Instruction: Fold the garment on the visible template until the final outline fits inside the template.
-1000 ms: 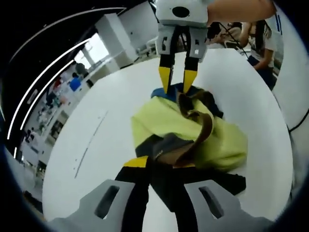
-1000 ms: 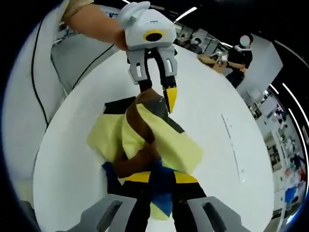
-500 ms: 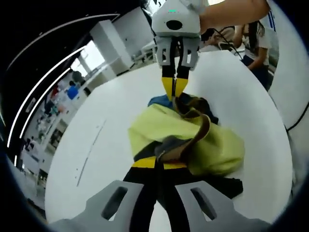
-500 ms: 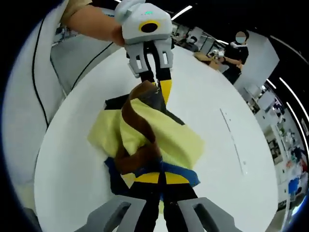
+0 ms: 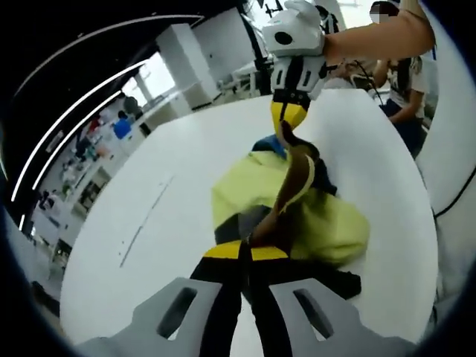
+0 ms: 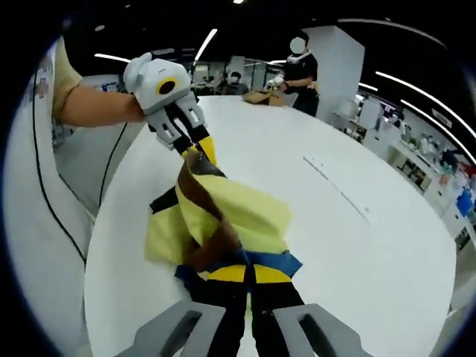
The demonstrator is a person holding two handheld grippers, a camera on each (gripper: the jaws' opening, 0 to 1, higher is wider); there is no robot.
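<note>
I've got both claws, left [image 5: 246, 251] and right [image 6: 247, 273], clamped on the garment [image 6: 238, 216], so I'd lift evenly over the table [image 6: 349, 245], keeping the cloth taut.

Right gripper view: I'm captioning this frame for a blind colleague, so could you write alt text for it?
A crumpled yellow garment with brown and blue trim is held at opposite ends by two tools above a white table. The right tool is shut on its near edge, and the left tool, held by a person's hand, is shut on the far end.
</note>
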